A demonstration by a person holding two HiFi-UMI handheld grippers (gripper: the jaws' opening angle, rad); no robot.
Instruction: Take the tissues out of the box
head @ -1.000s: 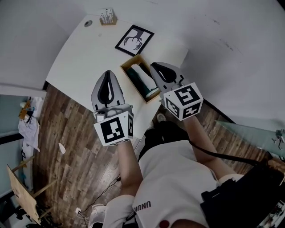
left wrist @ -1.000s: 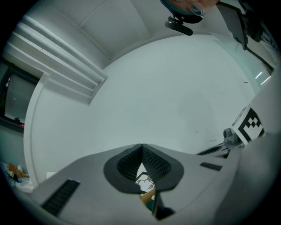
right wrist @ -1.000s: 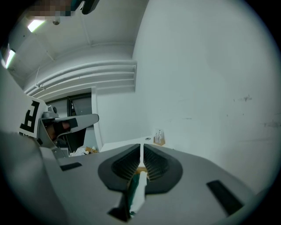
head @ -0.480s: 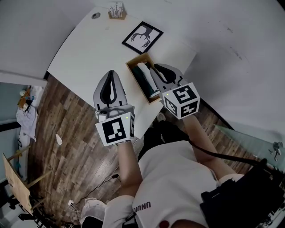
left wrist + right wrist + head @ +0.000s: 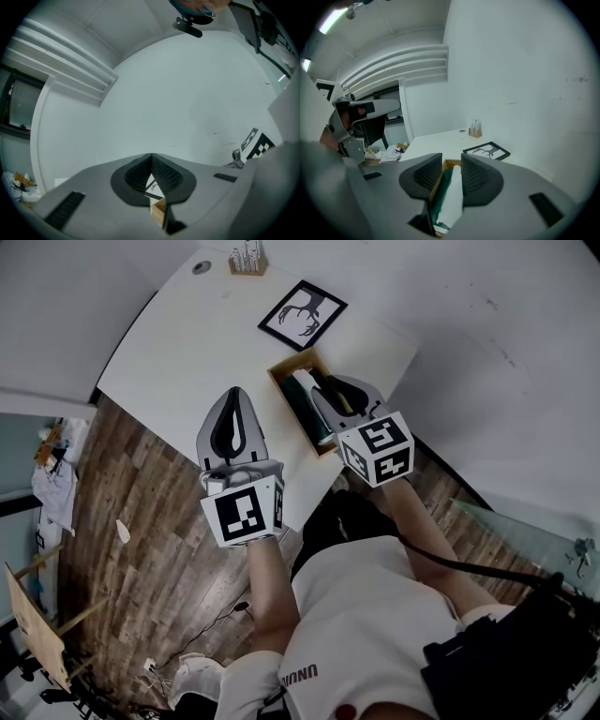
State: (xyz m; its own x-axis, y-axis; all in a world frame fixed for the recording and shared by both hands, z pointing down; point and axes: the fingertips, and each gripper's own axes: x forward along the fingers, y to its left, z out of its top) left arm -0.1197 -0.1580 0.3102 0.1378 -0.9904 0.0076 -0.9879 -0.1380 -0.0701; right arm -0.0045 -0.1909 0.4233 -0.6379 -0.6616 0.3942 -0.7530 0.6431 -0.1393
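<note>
The white worktop (image 5: 187, 352) carries an open wooden box (image 5: 284, 368) near its front edge, with a black-framed picture (image 5: 302, 315) lying flat just beyond it. At the far edge stand a small wooden holder (image 5: 248, 259) and a round grommet (image 5: 201, 267).

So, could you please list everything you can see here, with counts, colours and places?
Table: one, white, upper middle of the head view.
Wooden box: one, light brown, near the table's right edge.
Tissue pack: one, green, inside the box.
Tissue: one, white, sticking up from the pack.
Framed picture: one, black frame, flat on the table beyond the box.
Small holder: one, wooden, at the table's far edge.
Floor: dark wood planks, left of the table.
Left gripper: one, grey, fingers shut, empty.
Right gripper: one, grey, above the box; fingers apart, having just been opening; the tissue shows through the gap, not gripped.
</note>
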